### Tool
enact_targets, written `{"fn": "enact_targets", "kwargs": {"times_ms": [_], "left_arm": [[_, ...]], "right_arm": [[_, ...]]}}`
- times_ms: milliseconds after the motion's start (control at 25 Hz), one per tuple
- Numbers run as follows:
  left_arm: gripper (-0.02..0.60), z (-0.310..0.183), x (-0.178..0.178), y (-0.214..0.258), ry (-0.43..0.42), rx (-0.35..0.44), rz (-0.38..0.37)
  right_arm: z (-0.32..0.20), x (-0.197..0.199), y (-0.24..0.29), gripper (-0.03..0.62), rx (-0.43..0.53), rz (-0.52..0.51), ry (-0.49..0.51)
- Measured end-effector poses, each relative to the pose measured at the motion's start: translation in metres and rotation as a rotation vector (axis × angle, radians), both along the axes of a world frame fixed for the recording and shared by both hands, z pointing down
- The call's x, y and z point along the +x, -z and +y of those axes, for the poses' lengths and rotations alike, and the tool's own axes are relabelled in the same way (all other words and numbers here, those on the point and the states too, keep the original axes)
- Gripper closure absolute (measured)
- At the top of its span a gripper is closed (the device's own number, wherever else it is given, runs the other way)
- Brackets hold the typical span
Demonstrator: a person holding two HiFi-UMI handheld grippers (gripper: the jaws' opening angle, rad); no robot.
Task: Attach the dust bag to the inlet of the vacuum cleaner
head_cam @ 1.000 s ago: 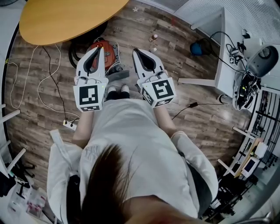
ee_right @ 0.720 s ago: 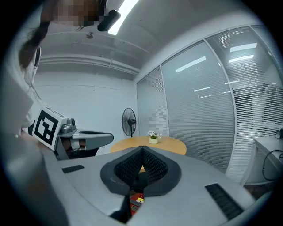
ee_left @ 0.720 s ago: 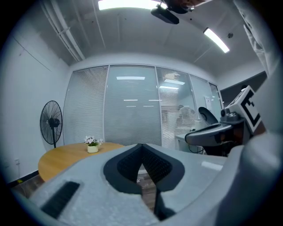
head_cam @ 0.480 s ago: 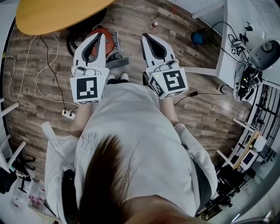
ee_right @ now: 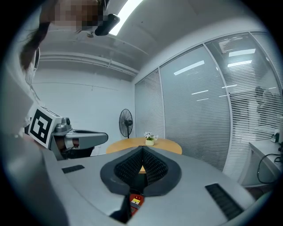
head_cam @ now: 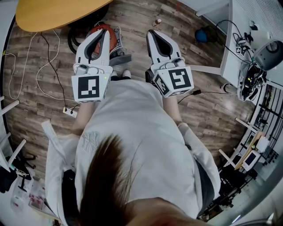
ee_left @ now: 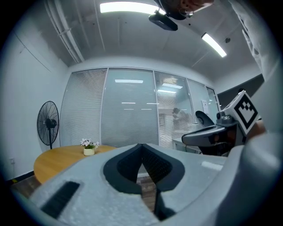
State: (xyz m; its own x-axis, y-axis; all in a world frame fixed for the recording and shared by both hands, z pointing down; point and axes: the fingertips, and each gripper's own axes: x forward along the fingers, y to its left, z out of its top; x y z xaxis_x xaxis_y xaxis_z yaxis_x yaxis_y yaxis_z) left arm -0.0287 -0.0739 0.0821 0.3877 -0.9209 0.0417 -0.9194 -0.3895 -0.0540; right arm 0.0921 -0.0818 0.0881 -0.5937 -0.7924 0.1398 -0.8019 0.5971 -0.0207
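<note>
The red vacuum cleaner (head_cam: 111, 39) lies on the wooden floor in front of the person's feet, partly hidden behind my left gripper (head_cam: 103, 33). A sliver of its red body (ee_right: 135, 201) shows below the shut jaws in the right gripper view. I cannot make out a dust bag in any view. My left gripper (ee_left: 141, 145) is held level with its jaws shut and nothing between them. My right gripper (head_cam: 152, 33) is beside it, also shut and empty (ee_right: 142, 149). Each gripper view shows the other gripper: the right gripper (ee_left: 208, 134) and the left gripper (ee_right: 84, 137).
A round wooden table (head_cam: 53, 13) with a small flower pot (ee_left: 89, 148) stands ahead to the left. A standing fan (ee_left: 47, 121) is near the wall. Cables and a power strip (head_cam: 68, 111) lie on the floor at left. A white desk (head_cam: 230, 48) is at right.
Both grippers have lifted a little and moved forward over the vacuum cleaner. The right one has also drifted rightward. Both stayed shut.
</note>
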Motion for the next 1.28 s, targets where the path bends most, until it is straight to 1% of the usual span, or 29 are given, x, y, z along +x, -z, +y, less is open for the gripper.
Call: {"fn": "enact_targets", "kwargs": {"times_ms": [360,600,680,840,1120,1280], "left_arm": [[0.565,0.001,0.002,0.001,0.000,-0.017,0.016],[0.565,0.004,0.003,-0.001,-0.014,-0.015,0.005],[0.565,0.005,0.004,-0.001,-0.011,-0.020,0.012],[0.565,0.005,0.008,-0.003,-0.028,-0.016,-0.003],[0.565,0.009,0.008,-0.004,-0.027,-0.028,0.010],[0.565,0.010,0.008,-0.006,-0.038,-0.027,-0.003]], "right_arm": [[0.000,0.001,-0.004,0.591,-0.013,0.004,0.004],[0.004,0.001,-0.005,0.591,-0.016,-0.011,0.003],[0.005,0.002,-0.005,0.591,-0.016,-0.008,0.004],[0.007,0.003,-0.005,0.591,-0.009,0.002,0.003],[0.010,0.003,-0.007,0.591,-0.012,0.005,-0.004],[0.011,0.002,-0.007,0.591,-0.016,0.004,-0.004]]}}
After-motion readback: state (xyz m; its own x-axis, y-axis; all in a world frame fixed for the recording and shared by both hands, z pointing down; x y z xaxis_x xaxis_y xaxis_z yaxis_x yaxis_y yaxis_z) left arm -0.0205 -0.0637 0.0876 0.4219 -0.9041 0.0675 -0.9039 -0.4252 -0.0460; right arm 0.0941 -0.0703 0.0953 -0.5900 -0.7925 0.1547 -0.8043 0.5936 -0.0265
